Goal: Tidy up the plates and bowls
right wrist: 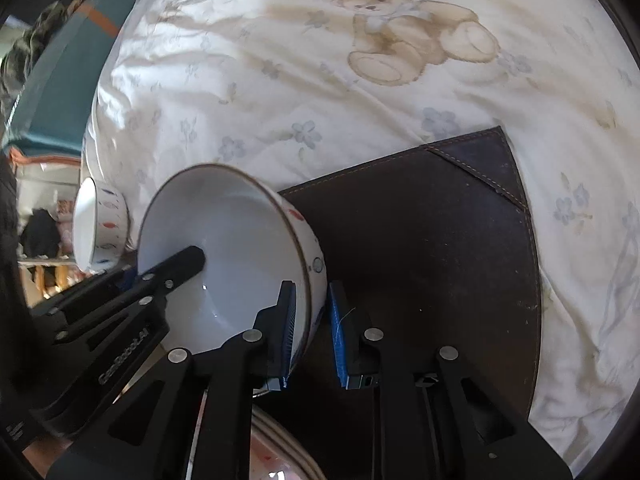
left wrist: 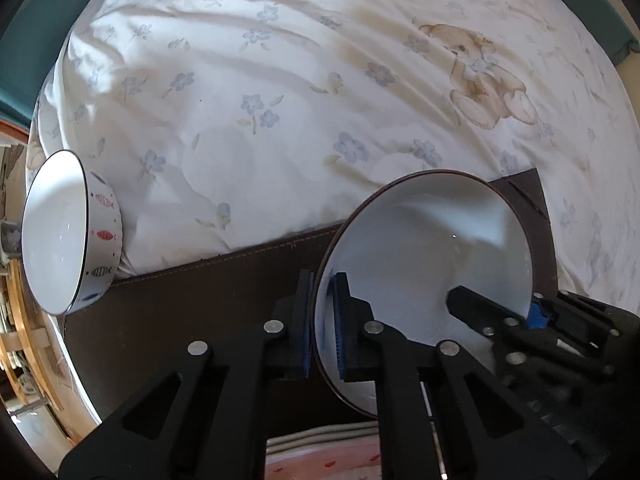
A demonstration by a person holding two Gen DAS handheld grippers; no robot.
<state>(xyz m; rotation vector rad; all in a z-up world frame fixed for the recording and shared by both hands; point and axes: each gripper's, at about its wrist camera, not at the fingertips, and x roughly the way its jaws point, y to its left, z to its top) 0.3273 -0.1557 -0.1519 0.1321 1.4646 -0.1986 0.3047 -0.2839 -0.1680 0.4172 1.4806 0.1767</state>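
Both grippers pinch one white bowl [left wrist: 424, 264] above the dark leather mat [left wrist: 208, 300]: left gripper [left wrist: 324, 320] clamps its 9 o'clock rim, right gripper [right wrist: 312, 332] its 3 o'clock rim, seemingly nearly closed. Fish-patterned bowl [left wrist: 68, 236] sits at far left; stacked plates [left wrist: 320, 456] lie below.

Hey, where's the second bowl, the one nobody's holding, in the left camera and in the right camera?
Left wrist view: the loose bowl sits at the far left edge, fish-patterned side showing, beside the dark brown mat.
Right wrist view: the same bowl is at the left edge, just left of the held bowl.
Shared landmark: the teddy bear print on the white sheet.
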